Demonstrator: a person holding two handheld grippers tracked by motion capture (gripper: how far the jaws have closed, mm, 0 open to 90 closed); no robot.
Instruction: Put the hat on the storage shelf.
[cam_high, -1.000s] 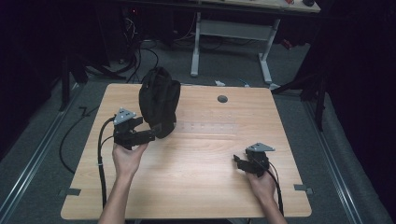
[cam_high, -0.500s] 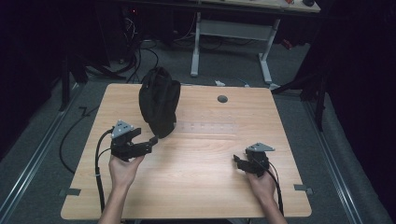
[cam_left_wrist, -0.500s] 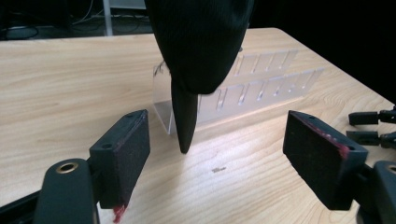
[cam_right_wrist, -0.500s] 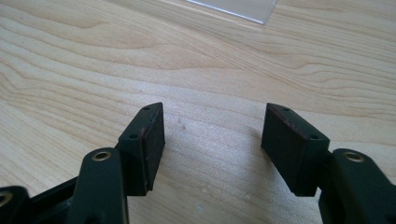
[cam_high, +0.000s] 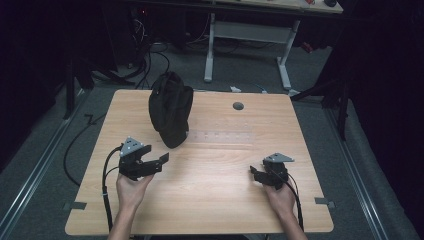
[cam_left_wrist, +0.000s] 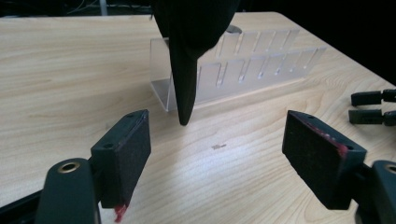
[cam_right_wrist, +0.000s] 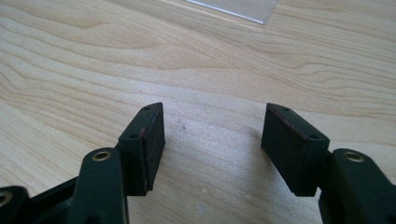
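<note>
A black bag (cam_high: 171, 107) stands upright at the back left of the wooden table (cam_high: 220, 205). Its lower tip (cam_left_wrist: 186, 109) hangs over the end of a clear plastic slotted rack (cam_high: 220, 136) that lies flat beside it. My left gripper (cam_high: 157, 164) hovers low in front of the bag, apart from it and pointing toward it. In the left gripper view the left gripper (cam_left_wrist: 219, 140) is open, with only bare wood between the pads. My right gripper (cam_high: 256, 173) rests at the front right. In its own view the right gripper (cam_right_wrist: 212, 140) is open over bare table.
A round cable hole (cam_high: 238, 106) sits at the table's back middle. Behind the table stands another desk with white legs (cam_high: 210, 50), and cables lie on the floor at the left (cam_high: 75, 145). The right gripper's jaw tips (cam_left_wrist: 373, 107) show at the left gripper view's right edge.
My left gripper has come down and back toward the table's near edge, away from the bag. The right gripper and the bag have not moved.
</note>
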